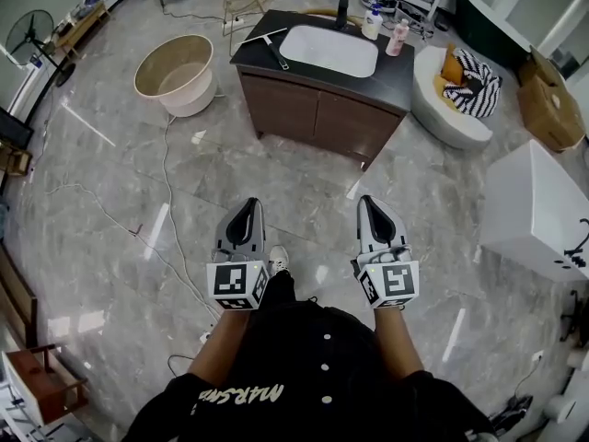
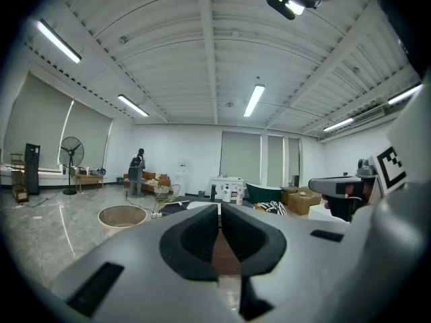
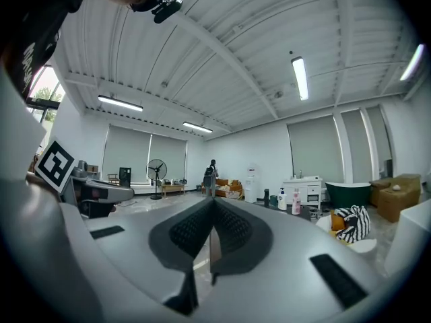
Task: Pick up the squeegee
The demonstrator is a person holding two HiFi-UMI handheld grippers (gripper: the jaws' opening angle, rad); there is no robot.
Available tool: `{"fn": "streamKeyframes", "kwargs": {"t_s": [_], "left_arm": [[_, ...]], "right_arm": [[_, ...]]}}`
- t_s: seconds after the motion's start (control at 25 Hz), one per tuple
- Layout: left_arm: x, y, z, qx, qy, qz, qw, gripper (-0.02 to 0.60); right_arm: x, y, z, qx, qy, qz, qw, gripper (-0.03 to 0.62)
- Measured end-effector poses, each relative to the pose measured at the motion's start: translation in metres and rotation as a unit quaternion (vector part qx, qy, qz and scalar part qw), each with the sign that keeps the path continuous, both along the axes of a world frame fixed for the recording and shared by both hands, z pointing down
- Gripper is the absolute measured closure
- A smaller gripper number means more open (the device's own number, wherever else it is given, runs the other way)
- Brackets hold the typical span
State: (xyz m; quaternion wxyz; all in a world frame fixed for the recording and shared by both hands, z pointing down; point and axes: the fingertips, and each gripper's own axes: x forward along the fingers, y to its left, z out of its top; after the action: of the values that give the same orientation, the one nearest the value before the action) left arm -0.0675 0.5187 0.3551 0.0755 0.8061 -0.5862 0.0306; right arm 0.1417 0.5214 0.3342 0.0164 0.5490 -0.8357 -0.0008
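Left gripper [image 1: 249, 207] and right gripper [image 1: 366, 203]: jaws together, empty. Squeegee [image 1: 274, 48] lies well ahead on counter [image 1: 394, 75], handle pointing this way. Left gripper is nearer.

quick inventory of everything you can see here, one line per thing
squeegee: one, white blade and dark handle, on the vanity top left of the basin
vanity: one, brown with dark top, ahead across the floor
basin: one, white, set in the vanity top
faucet: one, black, behind the basin
white bottle: one, at the back of the top, right of the faucet
pink bottle: one, right of the white bottle
round tub: one, beige, on the floor left of the vanity
striped cloth: one, black and white, right of the vanity
cardboard box: one, brown, far right
fan: one, black, far left
left gripper: grey, fingers together, empty
right gripper: grey, fingers together, empty
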Motion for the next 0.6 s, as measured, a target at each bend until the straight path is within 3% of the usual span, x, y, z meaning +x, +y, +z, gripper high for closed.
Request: {"fn": "streamKeyframes", "kwargs": {"t_s": [0.28,0.6], "left_arm": [[-0.019,-0.092,-0.008,0.001,0.001,0.017,0.9999,0.561],[-0.044,-0.163,0.002,-0.004,-0.001,0.037,0.9993,0.561]], "right_arm": [[-0.02,-0.086,-0.004,-0.006,0.011,0.014,1.0,0.597],[-0.047,-0.157,0.005,-0.008,0.01,0.032,0.999,0.597]]}}
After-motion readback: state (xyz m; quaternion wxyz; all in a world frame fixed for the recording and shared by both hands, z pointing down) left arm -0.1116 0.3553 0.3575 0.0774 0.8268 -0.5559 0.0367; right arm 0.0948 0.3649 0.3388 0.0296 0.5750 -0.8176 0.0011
